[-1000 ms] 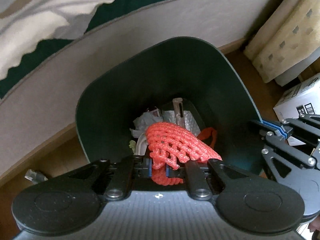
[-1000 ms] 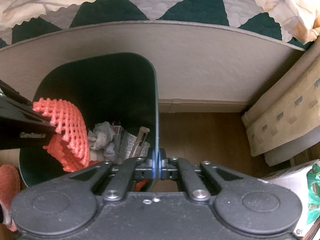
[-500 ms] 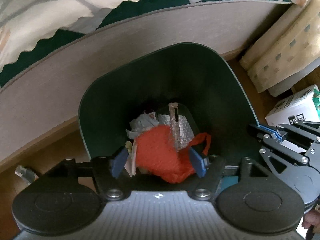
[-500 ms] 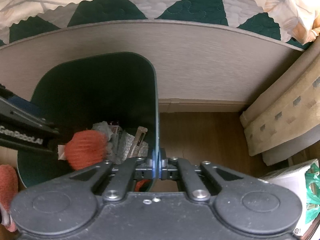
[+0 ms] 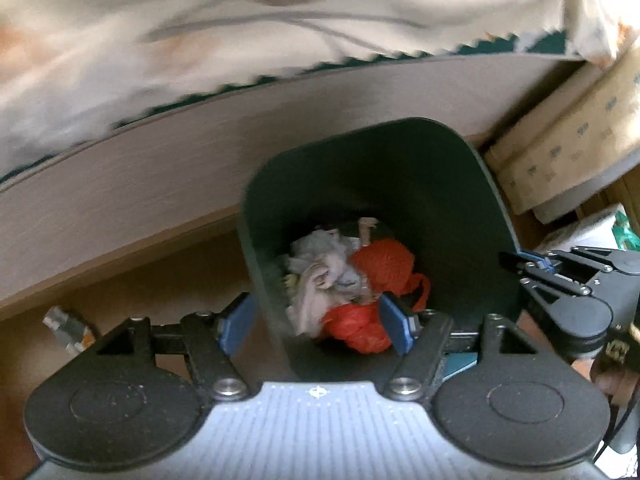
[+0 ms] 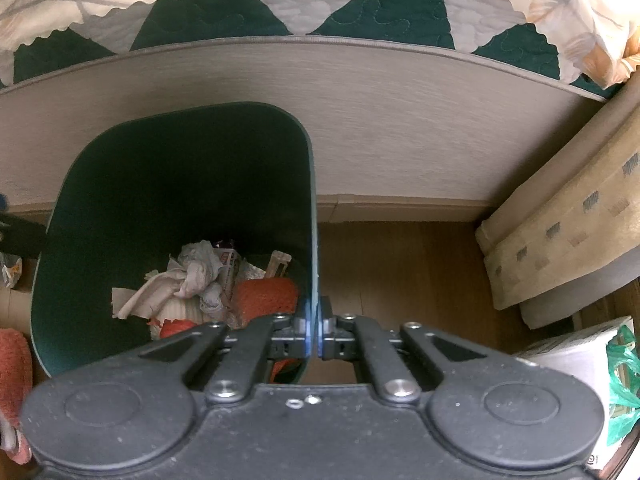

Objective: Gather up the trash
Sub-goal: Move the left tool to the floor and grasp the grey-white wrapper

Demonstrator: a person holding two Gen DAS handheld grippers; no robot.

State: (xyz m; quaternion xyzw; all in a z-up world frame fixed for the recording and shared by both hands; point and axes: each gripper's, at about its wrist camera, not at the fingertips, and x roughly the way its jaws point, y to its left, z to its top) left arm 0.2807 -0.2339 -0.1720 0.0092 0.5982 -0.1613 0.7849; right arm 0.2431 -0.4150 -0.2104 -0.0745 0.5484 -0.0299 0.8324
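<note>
The orange net (image 5: 384, 264), pinched a second ago, is now lying in the bin (image 5: 452, 184) ahead of the spread left gripper (image 5: 316, 324); the right gripper (image 6: 314, 332) is pinching its rim. A scrap (image 5: 66, 326) is waiting leftward.

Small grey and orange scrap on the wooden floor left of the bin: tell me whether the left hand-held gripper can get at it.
Probably yes: the left hand-held gripper is open and empty, and the scrap lies on bare floor outside the dark green bin.

You see a dark green bin (image 6: 120, 208) holding an orange-red net (image 5: 384, 264) and pale, perhaps greyish, paper (image 5: 320, 272). Your quilt (image 6: 360, 12) has dark green triangles on white.
</note>
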